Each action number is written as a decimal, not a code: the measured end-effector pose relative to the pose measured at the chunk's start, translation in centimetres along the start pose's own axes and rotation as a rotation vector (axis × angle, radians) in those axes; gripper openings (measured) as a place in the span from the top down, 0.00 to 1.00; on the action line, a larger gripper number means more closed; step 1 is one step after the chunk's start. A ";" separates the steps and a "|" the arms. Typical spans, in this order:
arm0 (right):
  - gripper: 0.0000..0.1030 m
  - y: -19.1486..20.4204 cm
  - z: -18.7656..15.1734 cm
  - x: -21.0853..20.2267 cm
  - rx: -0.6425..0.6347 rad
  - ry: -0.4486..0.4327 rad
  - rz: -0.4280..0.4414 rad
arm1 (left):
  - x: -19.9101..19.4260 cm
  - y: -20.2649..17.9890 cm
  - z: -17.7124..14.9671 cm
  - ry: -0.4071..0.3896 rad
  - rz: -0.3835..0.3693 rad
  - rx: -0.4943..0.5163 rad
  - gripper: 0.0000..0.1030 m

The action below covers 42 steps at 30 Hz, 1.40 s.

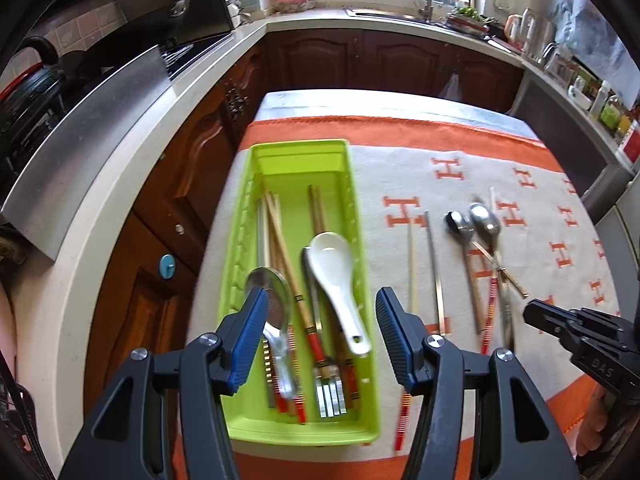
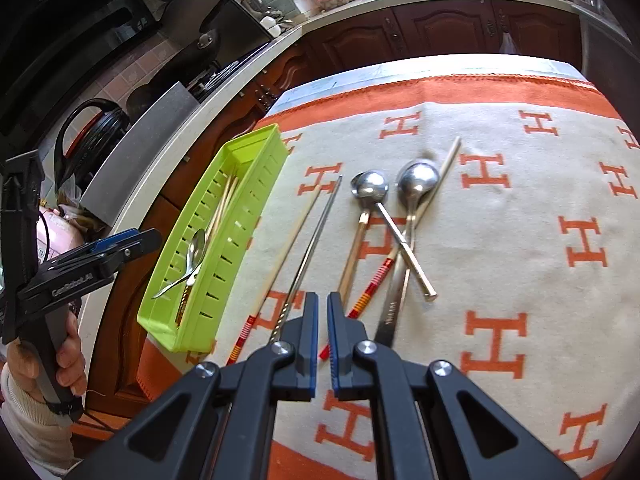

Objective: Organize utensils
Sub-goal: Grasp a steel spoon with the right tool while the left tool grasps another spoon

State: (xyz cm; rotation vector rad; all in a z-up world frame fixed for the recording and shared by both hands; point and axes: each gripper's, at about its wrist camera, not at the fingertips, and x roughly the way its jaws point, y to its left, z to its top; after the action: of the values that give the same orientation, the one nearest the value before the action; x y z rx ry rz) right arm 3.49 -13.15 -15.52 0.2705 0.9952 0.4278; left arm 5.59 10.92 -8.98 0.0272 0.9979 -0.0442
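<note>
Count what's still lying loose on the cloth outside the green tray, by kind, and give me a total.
Spoons: 3 (two bowls seem to overlap)
Chopsticks: 3
Total: 6

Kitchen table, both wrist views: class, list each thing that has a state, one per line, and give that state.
Left gripper: open, above the tray, holding nothing.
Right gripper: nearly shut, narrow gap, holding nothing.
Green tray: partly filled with utensils.
White spoon: lying in the tray.
Two metal spoons: on the cloth, outside the tray, handles crossed.
Two chopsticks: loose on the cloth beside the tray.
</note>
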 end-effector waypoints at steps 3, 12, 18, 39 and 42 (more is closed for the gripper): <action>0.96 -0.6 0.3 -0.5 0.007 -0.011 -0.018 | 0.0 -1.6 0.4 -0.007 -0.041 0.020 0.47; 0.96 -1.9 1.9 -1.1 -0.001 -0.036 -0.065 | 3.7 -5.4 1.4 0.095 -0.189 -0.047 0.47; 0.96 -2.6 3.1 0.0 -0.039 -0.023 -0.090 | 7.2 -8.4 2.4 0.120 -0.232 -0.036 0.47; 0.95 -5.4 3.5 1.7 -0.005 0.002 -0.065 | 13.6 -15.2 2.4 0.158 -0.085 0.135 0.63; 0.95 -5.3 3.5 1.9 -0.009 0.006 -0.057 | 13.2 -15.0 2.3 0.149 -0.099 0.145 0.91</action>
State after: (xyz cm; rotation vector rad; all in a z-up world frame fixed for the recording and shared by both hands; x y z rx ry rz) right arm 8.51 -17.05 -17.26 0.2324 1.0039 0.3818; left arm 13.94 -4.46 -18.86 0.1149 1.1435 -0.2074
